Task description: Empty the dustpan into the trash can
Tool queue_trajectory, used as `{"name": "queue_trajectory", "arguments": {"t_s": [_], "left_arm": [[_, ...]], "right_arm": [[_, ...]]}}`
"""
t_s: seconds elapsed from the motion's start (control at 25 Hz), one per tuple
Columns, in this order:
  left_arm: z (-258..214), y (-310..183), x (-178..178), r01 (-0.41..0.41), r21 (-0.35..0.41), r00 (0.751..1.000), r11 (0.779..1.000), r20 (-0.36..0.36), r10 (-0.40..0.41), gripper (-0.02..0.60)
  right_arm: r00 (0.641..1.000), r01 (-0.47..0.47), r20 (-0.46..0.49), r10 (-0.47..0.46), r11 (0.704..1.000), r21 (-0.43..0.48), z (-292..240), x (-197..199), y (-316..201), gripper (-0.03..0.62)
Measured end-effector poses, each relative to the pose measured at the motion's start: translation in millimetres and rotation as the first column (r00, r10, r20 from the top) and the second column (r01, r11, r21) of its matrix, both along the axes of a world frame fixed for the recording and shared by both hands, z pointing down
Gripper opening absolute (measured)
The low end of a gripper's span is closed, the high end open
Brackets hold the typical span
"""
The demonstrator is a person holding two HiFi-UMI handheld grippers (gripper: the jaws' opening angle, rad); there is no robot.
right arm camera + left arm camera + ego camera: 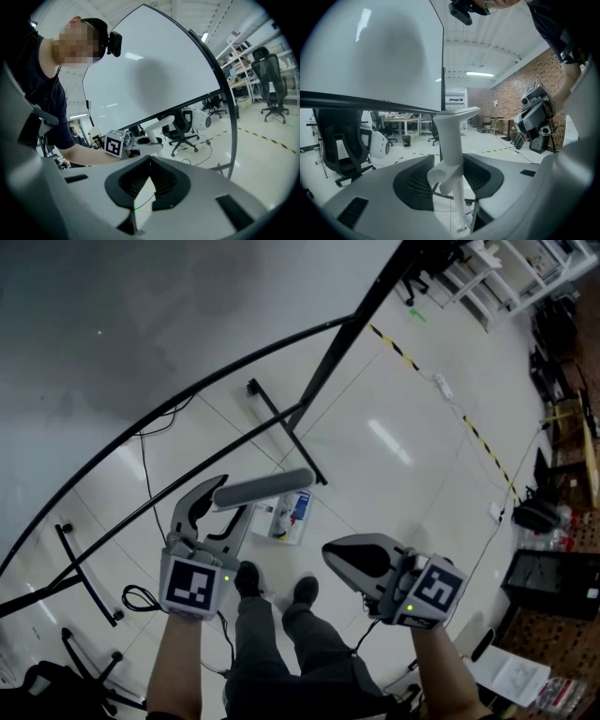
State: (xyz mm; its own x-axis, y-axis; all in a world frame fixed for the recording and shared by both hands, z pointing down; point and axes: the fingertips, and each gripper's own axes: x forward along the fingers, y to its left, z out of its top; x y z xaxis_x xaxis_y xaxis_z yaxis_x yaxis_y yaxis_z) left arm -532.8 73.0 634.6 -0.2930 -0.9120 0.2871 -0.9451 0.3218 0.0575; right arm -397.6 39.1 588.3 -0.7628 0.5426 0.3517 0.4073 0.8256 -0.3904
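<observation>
Gripping dustpan handle point(452, 136): left hand-held gripper point(222, 508).

Curved white board point(112, 324) blocks ahead-left; tiled floor point(422, 484) lies open rightward.

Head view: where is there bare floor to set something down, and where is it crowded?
Free: the bare tiles between the black stand foot and the striped tape. Crowded: around the shoes and the dustpan handle in the left tongs, and past the tape, where black gear stands.
</observation>
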Motion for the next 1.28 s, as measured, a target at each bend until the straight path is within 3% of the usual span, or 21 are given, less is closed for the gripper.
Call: {"name": "queue_trajectory", "arguments": {"t_s": [0.28, 0.72, 1.12, 1.28], "left_arm": [[-1.7, 5.1, 13.9, -0.13, 0.044, 0.987, 0.991, -0.087, 0.133, 0.169], [-2.1, -2.0, 39.0, -0.34, 0.041, 0.936, 0.939, -0.085, 0.343, 0.127], [-3.4, -8.5, 52.6, -0.336, 0.023, 0.939, 0.942, -0.072, 0.336, 0.124], [-1.0, -15.1, 61.4, -0.35, -0.024, 0.937, 0.937, -0.034, 0.349, 0.123]], "right_arm": [[1.0, -0.014, -0.007, 0.014, 1.0, -0.011, 2.1, 7.2, -0.4, 0.008], [0.999, -0.041, 0.007, 0.041, 0.999, -0.016, 8.3, 15.8, -5.1, 0.008], [0.998, -0.063, 0.015, 0.064, 0.998, -0.012, 13.0, 24.4, -12.5, 0.008], [0.998, -0.063, 0.015, 0.063, 0.998, -0.019, 16.1, 28.4, -13.3, 0.008]]}}
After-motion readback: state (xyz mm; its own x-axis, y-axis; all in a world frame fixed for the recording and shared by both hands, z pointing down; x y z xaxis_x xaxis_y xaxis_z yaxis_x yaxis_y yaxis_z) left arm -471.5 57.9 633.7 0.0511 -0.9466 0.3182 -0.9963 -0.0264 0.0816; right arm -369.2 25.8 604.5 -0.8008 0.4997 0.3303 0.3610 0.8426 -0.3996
